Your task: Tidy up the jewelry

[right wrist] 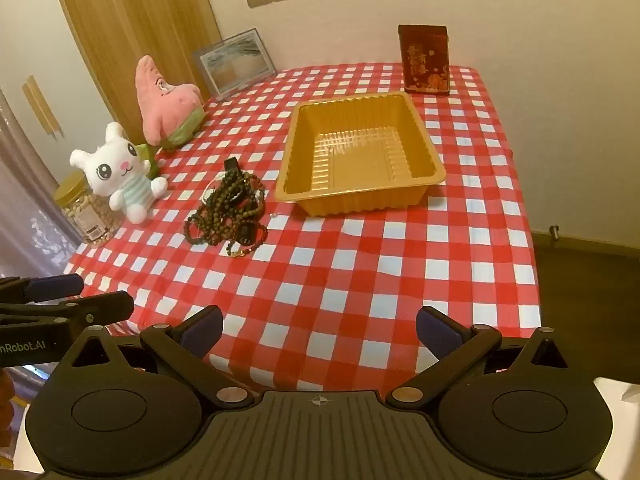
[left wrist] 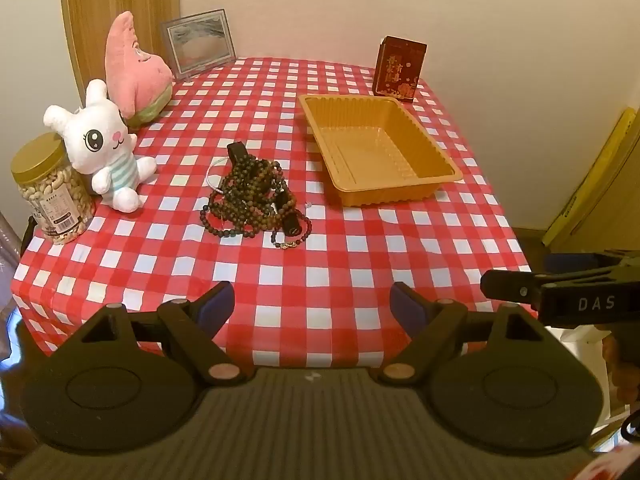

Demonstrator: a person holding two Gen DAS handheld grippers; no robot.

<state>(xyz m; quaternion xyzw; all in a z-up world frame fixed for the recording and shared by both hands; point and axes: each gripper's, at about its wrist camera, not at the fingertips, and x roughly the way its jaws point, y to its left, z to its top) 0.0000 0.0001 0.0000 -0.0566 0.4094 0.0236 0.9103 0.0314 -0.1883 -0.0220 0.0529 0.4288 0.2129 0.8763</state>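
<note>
A tangled pile of dark bead bracelets and necklaces (left wrist: pixel 254 198) lies on the red-and-white checked tablecloth (left wrist: pixel 320 264), left of an empty orange plastic tray (left wrist: pixel 378 148). The pile also shows in the right wrist view (right wrist: pixel 230 212), as does the tray (right wrist: pixel 360 156). My left gripper (left wrist: pixel 312 306) is open and empty above the table's near edge. My right gripper (right wrist: pixel 320 330) is open and empty, also at the near edge. The right gripper's fingers (left wrist: pixel 516 288) show at the right of the left wrist view, and the left gripper's fingers (right wrist: pixel 60 296) at the left of the right wrist view.
A white bunny plush (left wrist: pixel 102 148), a pink star plush (left wrist: pixel 134 72) and a jar of nuts (left wrist: pixel 50 190) stand along the table's left side. A picture frame (left wrist: pixel 200 42) and a red box (left wrist: pixel 400 68) stand at the back. Walls close in behind and to the right.
</note>
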